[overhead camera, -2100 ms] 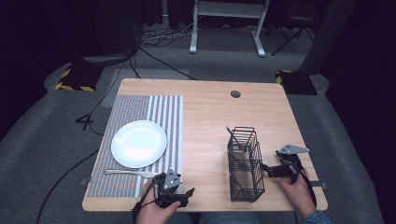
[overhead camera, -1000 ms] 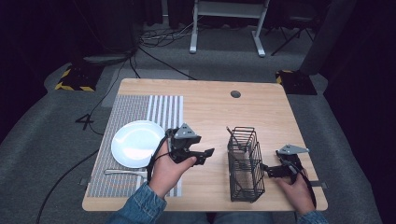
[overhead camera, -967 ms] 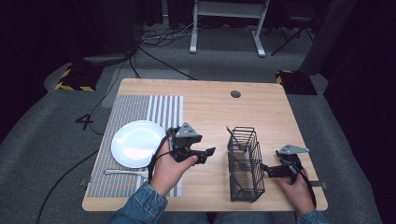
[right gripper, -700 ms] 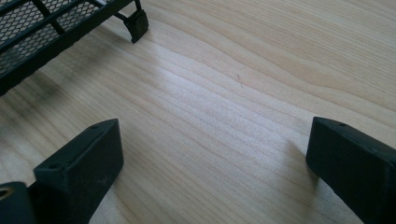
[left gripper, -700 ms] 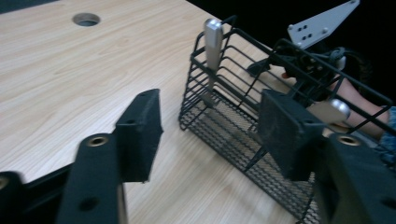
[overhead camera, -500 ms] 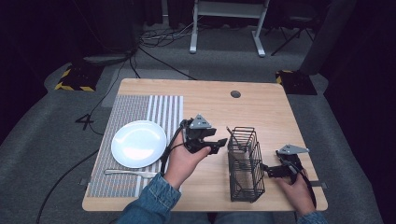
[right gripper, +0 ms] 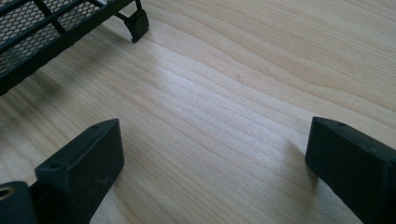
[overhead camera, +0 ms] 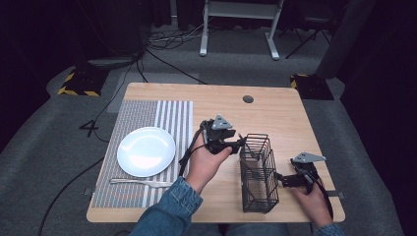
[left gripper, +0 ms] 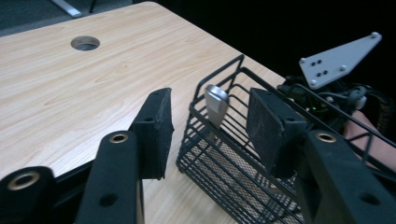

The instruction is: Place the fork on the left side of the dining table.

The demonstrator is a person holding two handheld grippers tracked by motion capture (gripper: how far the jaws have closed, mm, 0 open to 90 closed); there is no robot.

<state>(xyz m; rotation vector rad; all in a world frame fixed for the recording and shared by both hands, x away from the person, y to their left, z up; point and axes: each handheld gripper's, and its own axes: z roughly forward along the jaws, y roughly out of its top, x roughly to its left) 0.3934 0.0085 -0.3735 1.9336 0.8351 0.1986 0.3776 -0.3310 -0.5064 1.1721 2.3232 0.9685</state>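
1. Your left gripper (left gripper: 210, 126) has just been closing; its jaws stand half-wide around the silver utensil handle (left gripper: 215, 103) leaning in the black wire caddy's (overhead camera: 258, 172) far corner, pads not yet pressing.
2. Closing now may pinch the wire rim too, dragging the caddy.
3. Your right gripper (right gripper: 212, 163), jaws wide and empty, rests beside the caddy; it won't brace it.

High view: fixed, above person's side, looks fwd/down over whole table (overhead camera: 275, 105), far off. Left gripper view: close, low, faces wire basket (left gripper: 233, 154) and table's far corner. Right gripper view: v. close, down at tabletop. All three share basket (overhead camera: 258, 172).
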